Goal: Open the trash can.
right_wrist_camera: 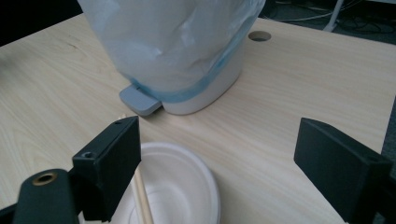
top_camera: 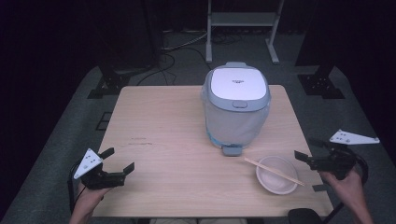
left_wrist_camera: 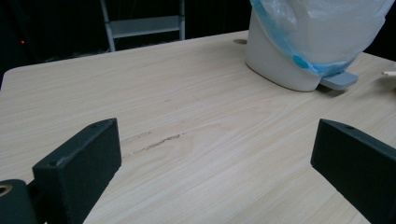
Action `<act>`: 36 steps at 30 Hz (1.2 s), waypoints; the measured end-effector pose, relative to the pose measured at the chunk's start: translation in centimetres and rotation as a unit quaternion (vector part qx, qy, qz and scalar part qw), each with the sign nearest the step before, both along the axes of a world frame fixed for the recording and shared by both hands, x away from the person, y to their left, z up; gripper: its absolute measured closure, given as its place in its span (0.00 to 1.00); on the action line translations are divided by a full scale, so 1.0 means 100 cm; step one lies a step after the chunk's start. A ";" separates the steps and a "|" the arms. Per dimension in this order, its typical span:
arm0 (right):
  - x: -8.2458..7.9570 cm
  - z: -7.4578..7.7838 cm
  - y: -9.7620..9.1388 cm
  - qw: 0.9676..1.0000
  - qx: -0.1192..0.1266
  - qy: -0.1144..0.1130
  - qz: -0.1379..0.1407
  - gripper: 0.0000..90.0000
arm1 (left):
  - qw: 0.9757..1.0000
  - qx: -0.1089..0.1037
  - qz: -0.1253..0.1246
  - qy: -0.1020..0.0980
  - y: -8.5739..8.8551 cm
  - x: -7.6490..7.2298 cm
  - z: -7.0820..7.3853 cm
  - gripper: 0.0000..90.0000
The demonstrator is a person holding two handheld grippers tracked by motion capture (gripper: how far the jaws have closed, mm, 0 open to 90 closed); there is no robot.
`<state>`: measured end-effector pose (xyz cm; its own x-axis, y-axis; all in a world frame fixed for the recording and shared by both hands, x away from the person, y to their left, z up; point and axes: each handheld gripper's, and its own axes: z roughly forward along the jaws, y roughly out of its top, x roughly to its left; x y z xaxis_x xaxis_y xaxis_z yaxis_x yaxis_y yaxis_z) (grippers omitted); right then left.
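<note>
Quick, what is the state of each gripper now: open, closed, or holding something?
Left gripper: open, holding nothing, over bare table.
Right gripper: open, holding nothing, near the bowl with chopsticks.

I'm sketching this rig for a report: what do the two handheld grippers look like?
Both are black, each with two blocky, flat-faced jaws. The left gripper and the right gripper each carry a pale grey three-cornered plate with small dots on top. A dark cable loops beside each hand. The forearms are bare, with no sleeves in view.
</note>
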<state>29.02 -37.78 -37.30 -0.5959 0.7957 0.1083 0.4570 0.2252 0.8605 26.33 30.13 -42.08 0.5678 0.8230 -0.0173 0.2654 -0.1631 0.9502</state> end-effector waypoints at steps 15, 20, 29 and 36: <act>0.068 0.042 0.023 0.999 -0.045 -0.008 -0.009 0.16 | 1.000 -0.005 -0.012 -0.011 -0.004 0.005 0.004 0.01; 0.102 0.046 0.033 0.998 -0.063 -0.007 -0.028 0.16 | 1.000 -0.009 -0.015 -0.009 -0.004 0.007 0.002 0.01; 0.148 0.050 0.045 0.997 -0.064 -0.004 -0.052 0.16 | 1.000 -0.013 -0.021 -0.013 -0.006 0.009 0.001 0.01; 0.181 0.043 0.061 0.996 -0.053 0.012 -0.076 0.16 | 0.999 -0.012 -0.027 -0.011 -0.008 0.010 -0.001 0.01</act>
<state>47.11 -31.73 -32.98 -0.4663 0.8841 0.0317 0.5122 0.2406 0.8245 27.28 29.35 -42.19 0.6119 0.7906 -0.0230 0.2350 -0.1539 0.9597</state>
